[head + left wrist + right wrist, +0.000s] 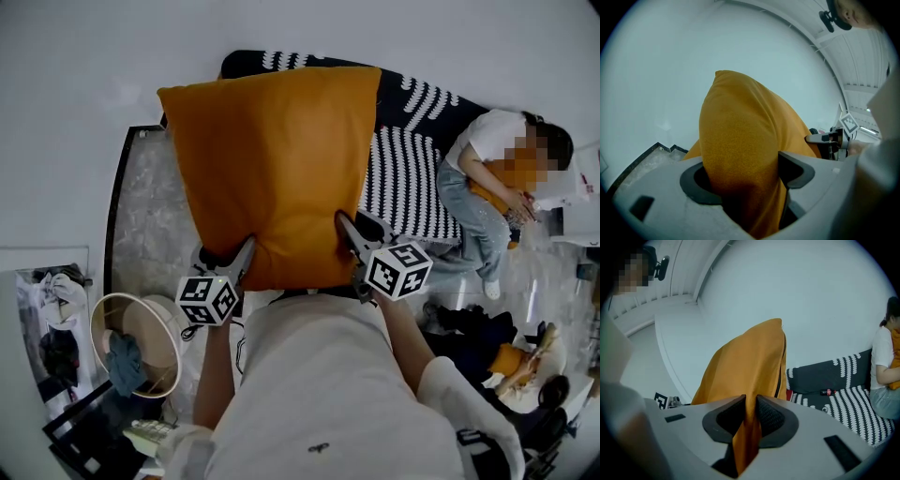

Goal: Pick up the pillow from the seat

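The left forearm [214,375] reaches forward; the left tongs [242,261] pinch a thick fold at the lower left of the orange pillow [272,169]. The pillow is held up, covering the left part of the striped seat [412,173]. The right tongs [352,236] clamp its thin lower right edge.

The left tongs [747,176] clamp a thick fold of the orange pillow [740,131]; pale wall [670,70] behind, right tongs [820,138] at its right side.

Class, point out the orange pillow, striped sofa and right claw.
orange pillow [272,159]: head view, middle of its face.
striped sofa [408,178]: head view, bare seat cushion.
right claw [750,401]: right gripper view, between its fingertips.
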A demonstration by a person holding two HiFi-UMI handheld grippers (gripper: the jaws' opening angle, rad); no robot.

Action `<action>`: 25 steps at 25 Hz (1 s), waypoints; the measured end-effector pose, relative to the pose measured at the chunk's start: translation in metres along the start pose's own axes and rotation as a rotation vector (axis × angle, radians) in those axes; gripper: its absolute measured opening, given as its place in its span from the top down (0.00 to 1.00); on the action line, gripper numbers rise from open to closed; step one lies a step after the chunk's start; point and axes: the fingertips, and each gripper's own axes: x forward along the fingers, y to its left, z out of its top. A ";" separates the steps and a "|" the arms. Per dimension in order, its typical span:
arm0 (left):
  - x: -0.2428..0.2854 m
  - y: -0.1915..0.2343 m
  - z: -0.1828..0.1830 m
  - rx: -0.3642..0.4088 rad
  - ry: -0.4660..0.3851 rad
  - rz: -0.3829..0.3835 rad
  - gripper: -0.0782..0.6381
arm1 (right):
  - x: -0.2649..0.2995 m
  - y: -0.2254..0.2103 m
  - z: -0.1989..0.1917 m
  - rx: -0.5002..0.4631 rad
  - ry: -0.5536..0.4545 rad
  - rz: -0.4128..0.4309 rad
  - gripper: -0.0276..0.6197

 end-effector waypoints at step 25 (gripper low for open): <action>-0.015 -0.006 -0.018 -0.001 0.034 -0.011 0.38 | -0.014 0.007 -0.022 0.010 0.043 -0.006 0.86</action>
